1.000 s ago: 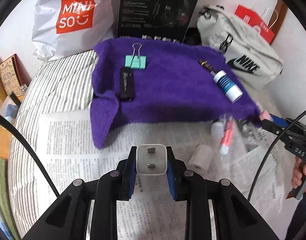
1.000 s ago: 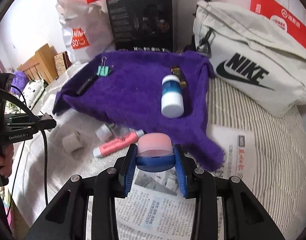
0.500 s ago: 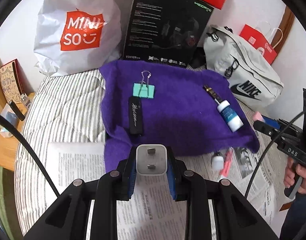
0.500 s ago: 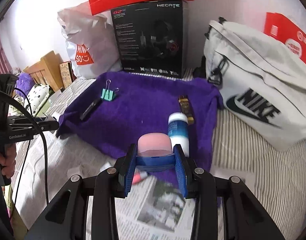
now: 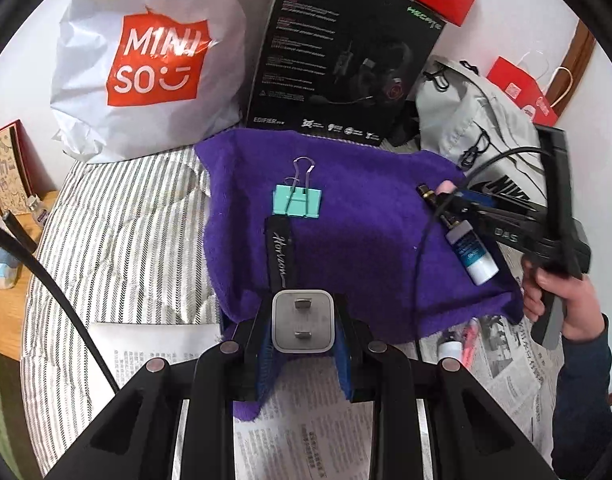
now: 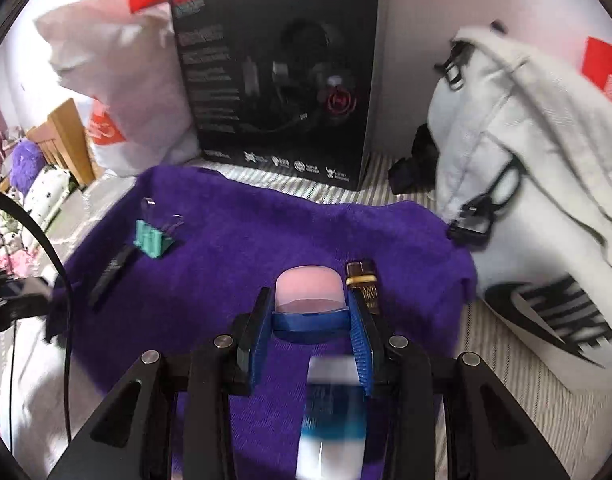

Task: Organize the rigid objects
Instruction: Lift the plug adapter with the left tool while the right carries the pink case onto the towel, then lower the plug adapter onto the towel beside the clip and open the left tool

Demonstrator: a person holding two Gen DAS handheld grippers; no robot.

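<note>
Over the purple towel (image 5: 366, 248) my left gripper (image 5: 302, 322) clamps a white charger (image 5: 302, 322) just short of the black tag (image 5: 281, 256), my right gripper (image 6: 309, 316) pinches a pink-capped piece (image 6: 308, 290) beside the brown tube (image 6: 364, 286), with bare towel open mid-way.

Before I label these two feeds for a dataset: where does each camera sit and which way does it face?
Left wrist: sits on the left gripper, looking down along its fingers at the purple towel; it is shut on a white charger. The right gripper and the hand holding it show at the right edge.
Right wrist: sits on the right gripper, facing the towel and the wall; it is shut on a pink-and-blue piece.
Shared: towel, green binder clip, black headset box.
</note>
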